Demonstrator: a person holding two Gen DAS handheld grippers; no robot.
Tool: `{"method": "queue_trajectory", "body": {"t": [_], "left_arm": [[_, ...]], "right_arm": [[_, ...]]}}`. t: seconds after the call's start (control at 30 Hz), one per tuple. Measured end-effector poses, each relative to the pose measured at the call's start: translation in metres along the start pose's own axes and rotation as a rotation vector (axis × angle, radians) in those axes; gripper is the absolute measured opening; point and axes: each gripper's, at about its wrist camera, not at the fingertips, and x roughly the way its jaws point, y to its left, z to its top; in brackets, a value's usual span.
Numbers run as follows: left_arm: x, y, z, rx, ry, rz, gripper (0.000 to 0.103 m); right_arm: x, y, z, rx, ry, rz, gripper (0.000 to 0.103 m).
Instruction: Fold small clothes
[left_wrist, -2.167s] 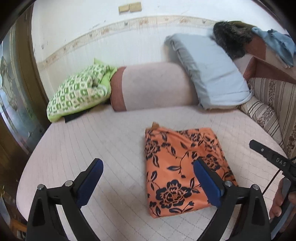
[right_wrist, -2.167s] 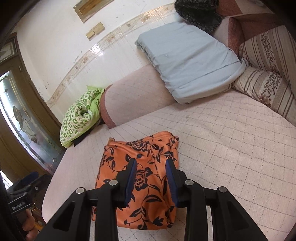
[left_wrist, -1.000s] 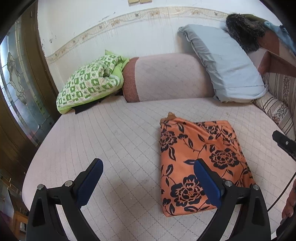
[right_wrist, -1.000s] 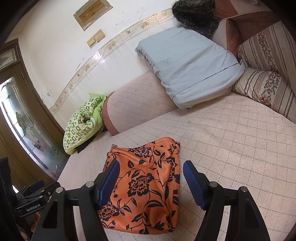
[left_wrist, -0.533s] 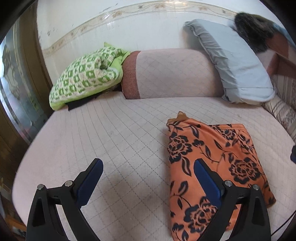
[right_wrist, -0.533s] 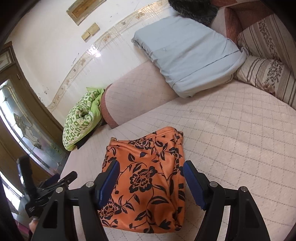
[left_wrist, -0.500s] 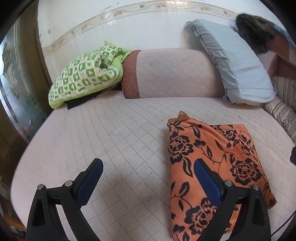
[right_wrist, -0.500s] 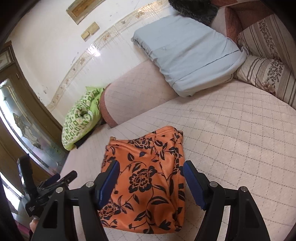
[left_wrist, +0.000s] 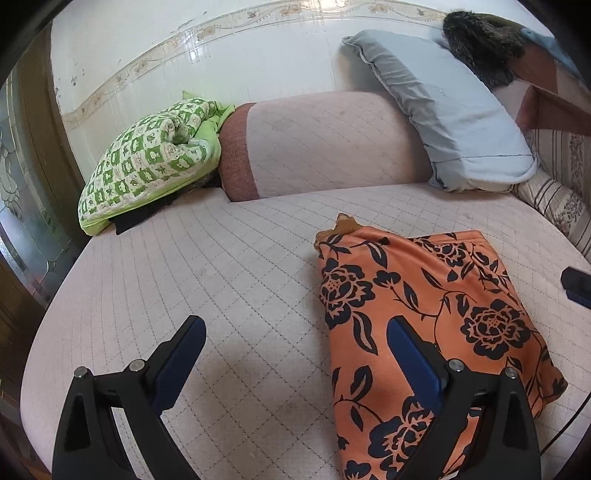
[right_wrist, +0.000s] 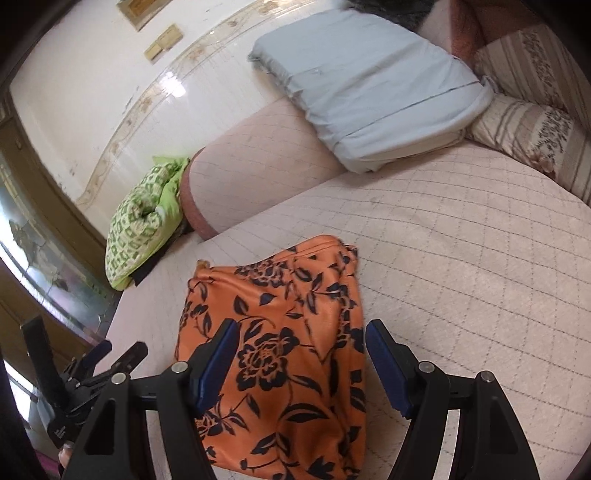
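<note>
Two grippers, left (left_wrist: 295, 350) and right (right_wrist: 301, 350), both spread wide and empty above folded orange garment (right_wrist: 280, 343) on quilted sofa (left_wrist: 221, 258), grey pillow (left_wrist: 443, 110) behind garment, green cushion (left_wrist: 147, 162) far left of it.

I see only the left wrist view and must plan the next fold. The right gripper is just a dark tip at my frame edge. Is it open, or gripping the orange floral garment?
Observer: The right gripper is open. Its jaws are spread over the near part of the orange floral garment and hold nothing.
Operator: Where does my left gripper sit from that side?
Observer: The left gripper is near the bed's left edge, apart from the garment.
Operator: How does the garment's far right corner look?
Observer: It is slightly bunched, with layered edges showing.
</note>
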Motion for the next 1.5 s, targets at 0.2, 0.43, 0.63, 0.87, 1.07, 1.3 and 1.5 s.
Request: {"method": "queue_trajectory", "body": {"t": [0.2,0.43,0.63,0.87,1.07,1.3,1.5], "left_arm": [[-0.001,0.004,0.002,-0.017,-0.006,0.004,0.098],[0.000,0.006,0.004,-0.020,-0.010,0.009,0.098],[0.004,0.003,0.004,-0.010,-0.005,0.015,0.098],[0.009,0.002,0.003,-0.002,0.005,0.015,0.098],[0.013,0.002,0.003,-0.003,0.015,0.021,0.098],[0.013,0.002,0.001,-0.002,0.018,0.026,0.098],[0.013,0.000,0.001,0.002,0.024,0.025,0.098]], "right_arm": [[0.007,0.017,-0.006,-0.044,0.013,0.013,0.074],[0.011,0.021,-0.009,-0.046,0.021,0.018,0.074],[0.014,0.022,-0.009,-0.054,0.029,0.017,0.074],[0.021,0.023,-0.008,-0.056,0.037,0.018,0.074],[0.024,0.023,-0.009,-0.060,0.040,0.019,0.074],[0.023,0.021,-0.010,-0.054,0.043,0.015,0.074],[0.022,0.021,-0.012,-0.055,0.045,0.014,0.074]]}}
